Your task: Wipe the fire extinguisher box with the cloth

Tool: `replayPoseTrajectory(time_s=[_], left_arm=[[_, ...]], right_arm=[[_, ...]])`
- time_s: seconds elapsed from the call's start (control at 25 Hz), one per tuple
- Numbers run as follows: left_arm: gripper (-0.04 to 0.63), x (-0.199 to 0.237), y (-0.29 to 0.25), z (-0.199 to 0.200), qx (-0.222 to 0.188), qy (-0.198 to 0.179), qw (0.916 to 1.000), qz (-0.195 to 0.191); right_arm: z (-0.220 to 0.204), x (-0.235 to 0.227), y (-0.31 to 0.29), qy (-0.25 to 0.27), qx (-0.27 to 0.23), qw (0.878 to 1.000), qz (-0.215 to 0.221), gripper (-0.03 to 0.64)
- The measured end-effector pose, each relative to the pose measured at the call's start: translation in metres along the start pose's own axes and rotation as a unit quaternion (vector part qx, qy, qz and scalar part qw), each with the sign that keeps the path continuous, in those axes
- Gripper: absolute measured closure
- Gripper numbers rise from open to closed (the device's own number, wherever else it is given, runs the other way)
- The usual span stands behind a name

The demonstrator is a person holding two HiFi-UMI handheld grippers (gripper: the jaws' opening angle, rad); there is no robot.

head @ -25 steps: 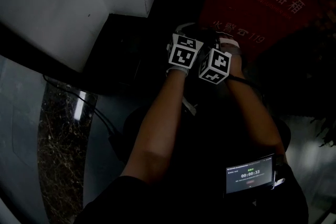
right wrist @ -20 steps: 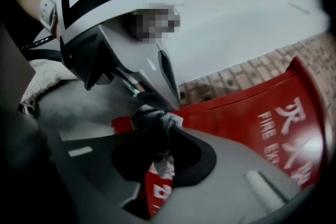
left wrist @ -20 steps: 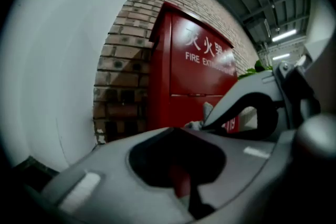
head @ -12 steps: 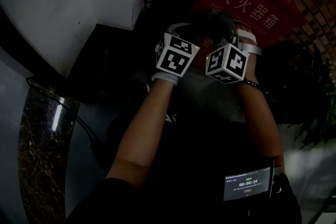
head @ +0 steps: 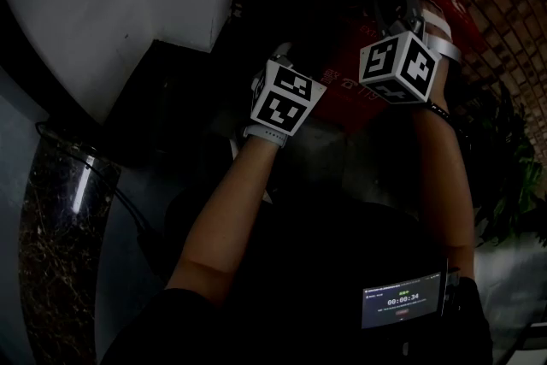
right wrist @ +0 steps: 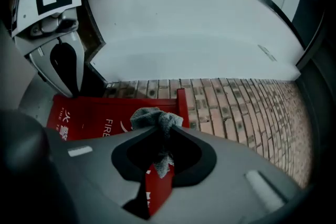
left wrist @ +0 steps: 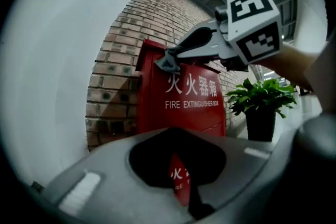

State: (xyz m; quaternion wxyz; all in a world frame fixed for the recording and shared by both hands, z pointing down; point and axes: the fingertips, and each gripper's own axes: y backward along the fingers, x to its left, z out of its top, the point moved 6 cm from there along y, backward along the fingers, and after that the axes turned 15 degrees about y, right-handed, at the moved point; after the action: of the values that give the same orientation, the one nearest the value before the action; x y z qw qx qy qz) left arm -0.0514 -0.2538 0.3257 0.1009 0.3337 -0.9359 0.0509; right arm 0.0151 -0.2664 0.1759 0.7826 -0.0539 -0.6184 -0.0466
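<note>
Dim corridor, low light. The red fire extinguisher box (left wrist: 184, 107) stands upright against the brick wall (left wrist: 118, 76), with a white pillar (left wrist: 63, 60) on one side and a potted plant (left wrist: 260, 105) on the other. Its flat front carries white Chinese characters above the line "FIRE EXTINGUISHER BOX", and the paint looks smooth and clean from here, no obvious grime. The right gripper (right wrist: 158, 132) is the near one: its fingers are pinched together on a small grey cloth (right wrist: 156, 117), which bunches out past the tips in a crumpled wad. Seen from the left gripper view, that wad sits up at the top edge of the box near its left corner, either touching or just shy of it; I cannot tell which. So the face to be wiped lies below the cloth and off to one side, and a stroke would probably run along the top edge or down the front. The left gripper (left wrist: 177, 134) hangs back, pointed squarely at the front of the box, its fingers closed to a thin slit with nothing between them; only a sliver of red shows through.
</note>
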Motion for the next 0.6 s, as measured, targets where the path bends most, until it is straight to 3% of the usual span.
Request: replayPoseTrajectory(time_s=[0.4,0.6], left_arm=[[0.595,-0.013,0.003,0.016,-0.026,-0.007,0.9996,-0.011],[0.595,0.002,0.000,0.006,-0.032,0.021,0.9993,0.004]], right_arm=[[-0.012,0.006,-0.013,0.013,0.013,1.000,0.016,0.561],[-0.005,0.038,-0.016,0.009,0.008,0.999,0.052,0.561]])
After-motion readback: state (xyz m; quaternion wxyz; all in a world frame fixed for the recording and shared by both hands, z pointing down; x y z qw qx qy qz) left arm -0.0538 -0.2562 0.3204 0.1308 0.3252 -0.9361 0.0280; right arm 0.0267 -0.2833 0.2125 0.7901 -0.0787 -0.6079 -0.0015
